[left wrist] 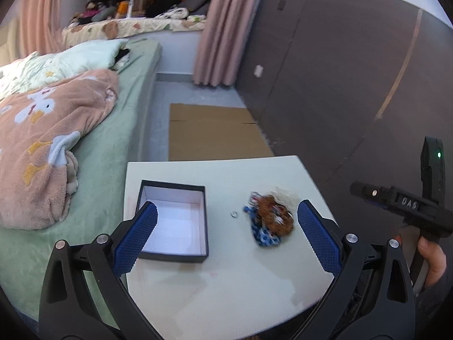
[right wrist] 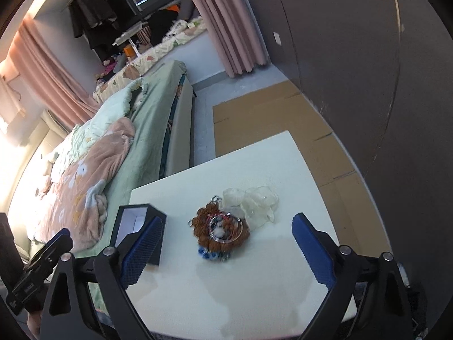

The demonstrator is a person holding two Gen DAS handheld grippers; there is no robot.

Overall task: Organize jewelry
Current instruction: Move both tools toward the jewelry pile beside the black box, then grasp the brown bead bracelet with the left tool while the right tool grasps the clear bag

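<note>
A heap of jewelry [left wrist: 269, 221] lies on the white table [left wrist: 226, 283]: brown beads, blue beads and a clear bangle [right wrist: 225, 228]. A small silver ring [left wrist: 234, 214] lies left of the heap. An open black box [left wrist: 174, 221] with a white inside stands to the left, empty; it also shows in the right wrist view [right wrist: 136, 226]. My left gripper [left wrist: 226, 235] is open and empty, above the table between box and heap. My right gripper [right wrist: 226, 252] is open and empty, just in front of the heap [right wrist: 220, 229].
Crumpled clear plastic bags [right wrist: 252, 201] lie behind the heap. A bed [left wrist: 119, 130] with a pink blanket adjoins the table's left side. Flat cardboard [left wrist: 212, 133] covers the floor beyond the table. A dark wall [left wrist: 339, 70] runs along the right.
</note>
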